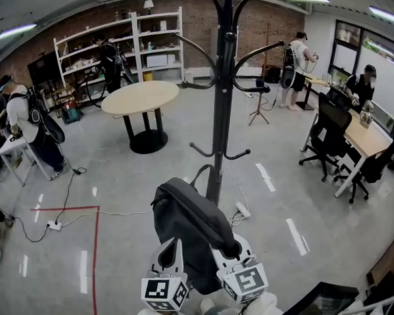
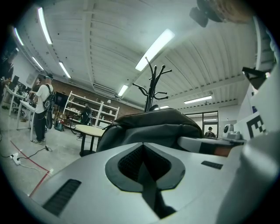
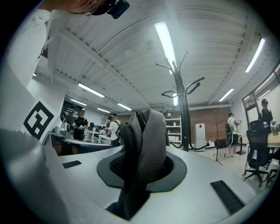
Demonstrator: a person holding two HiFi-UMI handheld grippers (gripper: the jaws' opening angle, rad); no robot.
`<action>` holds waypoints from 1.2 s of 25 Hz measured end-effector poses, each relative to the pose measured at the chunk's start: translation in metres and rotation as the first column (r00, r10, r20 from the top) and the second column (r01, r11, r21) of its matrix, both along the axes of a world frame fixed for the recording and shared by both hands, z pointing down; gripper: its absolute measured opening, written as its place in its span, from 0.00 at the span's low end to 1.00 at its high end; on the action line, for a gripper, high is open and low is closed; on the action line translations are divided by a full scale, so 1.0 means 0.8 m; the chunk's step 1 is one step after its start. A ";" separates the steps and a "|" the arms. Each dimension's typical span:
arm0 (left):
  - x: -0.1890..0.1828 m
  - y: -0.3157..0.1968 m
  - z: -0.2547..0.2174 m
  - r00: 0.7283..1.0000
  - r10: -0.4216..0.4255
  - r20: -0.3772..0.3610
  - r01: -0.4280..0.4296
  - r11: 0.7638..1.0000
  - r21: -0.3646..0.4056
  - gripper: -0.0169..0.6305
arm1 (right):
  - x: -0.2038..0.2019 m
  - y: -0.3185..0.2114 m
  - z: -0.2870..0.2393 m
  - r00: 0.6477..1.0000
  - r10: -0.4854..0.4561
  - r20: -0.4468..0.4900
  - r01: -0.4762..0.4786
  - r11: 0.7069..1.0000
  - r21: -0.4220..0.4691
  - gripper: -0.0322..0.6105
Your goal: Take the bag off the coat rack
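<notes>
The dark grey bag (image 1: 192, 229) hangs low in front of the black coat rack (image 1: 221, 89), below its lowest hooks and close to me. My left gripper (image 1: 177, 243) is shut on a thin dark fold of the bag at its left side. In the left gripper view the bag (image 2: 153, 127) bulges just beyond the left gripper (image 2: 144, 159). My right gripper (image 1: 230, 246) is shut on the bag's right side. In the right gripper view a grey mesh shoulder strap (image 3: 148, 135) stands pinched in the right gripper (image 3: 140, 164). The coat rack (image 3: 181, 109) rises behind it.
A round table (image 1: 139, 96) stands beyond the rack on the left. Office chairs (image 1: 326, 137) and a desk (image 1: 369, 139) are at the right. A power strip (image 1: 242, 208) and cables lie by the rack's foot. Red tape (image 1: 95, 247) marks the floor. Several people stand around the room.
</notes>
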State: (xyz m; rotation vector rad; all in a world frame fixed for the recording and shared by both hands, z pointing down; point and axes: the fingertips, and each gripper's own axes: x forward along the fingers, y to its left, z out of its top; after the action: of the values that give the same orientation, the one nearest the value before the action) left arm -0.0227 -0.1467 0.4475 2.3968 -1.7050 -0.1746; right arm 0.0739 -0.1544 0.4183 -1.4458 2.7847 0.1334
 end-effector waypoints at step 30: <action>-0.037 0.071 -0.006 0.996 0.087 -0.035 -0.086 0.996 0.032 0.03 | -0.020 0.075 0.010 0.995 0.103 0.009 -0.103 0.994 -0.036 0.18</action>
State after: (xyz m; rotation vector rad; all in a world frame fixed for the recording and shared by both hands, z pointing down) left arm -0.0521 -0.0900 0.4430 2.4680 -1.5910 -0.2312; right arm 0.0578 -0.0947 0.4262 -1.5940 2.7178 0.0759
